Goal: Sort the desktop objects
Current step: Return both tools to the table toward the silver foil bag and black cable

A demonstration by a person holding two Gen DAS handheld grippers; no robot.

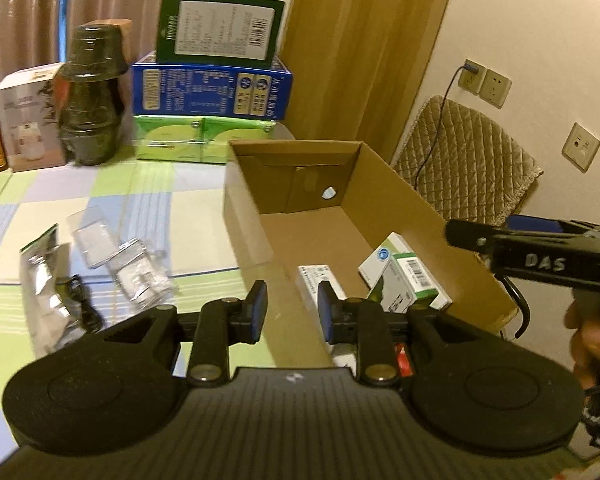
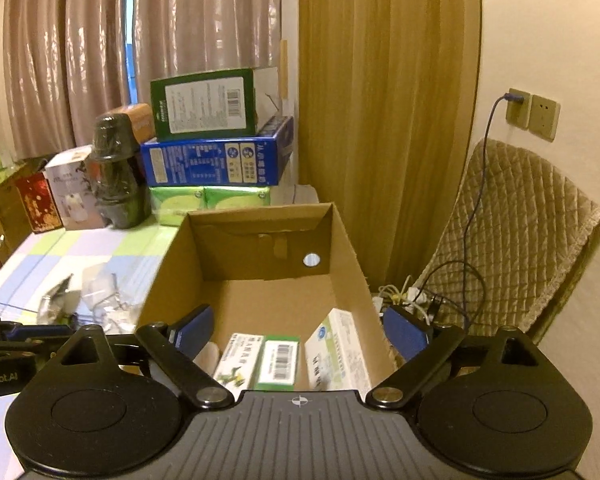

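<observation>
Grippers come first in our view: left gripper (image 1: 292, 308) has a small gap between its pads and grasps nothing; right gripper (image 2: 300, 330) is spread wide and empty above the cardboard box (image 2: 168, 268). Inside the box we see medicine boxes (image 2: 278, 360). Left of it, clear packets (image 1: 120, 256) lie on the checked tablecloth (image 1: 60, 196). Farther, stacked cartons (image 1: 212, 88) stand before curtains (image 2: 380, 100).

A room in a home is shown. Long pleated curtains (image 2: 80, 52) are hung at the window, a checked cloth (image 1: 100, 200) is spread over the table, a quilted cover (image 2: 520, 232) is draped on a chair, and household packages (image 2: 216, 148) are stacked against the wall.
</observation>
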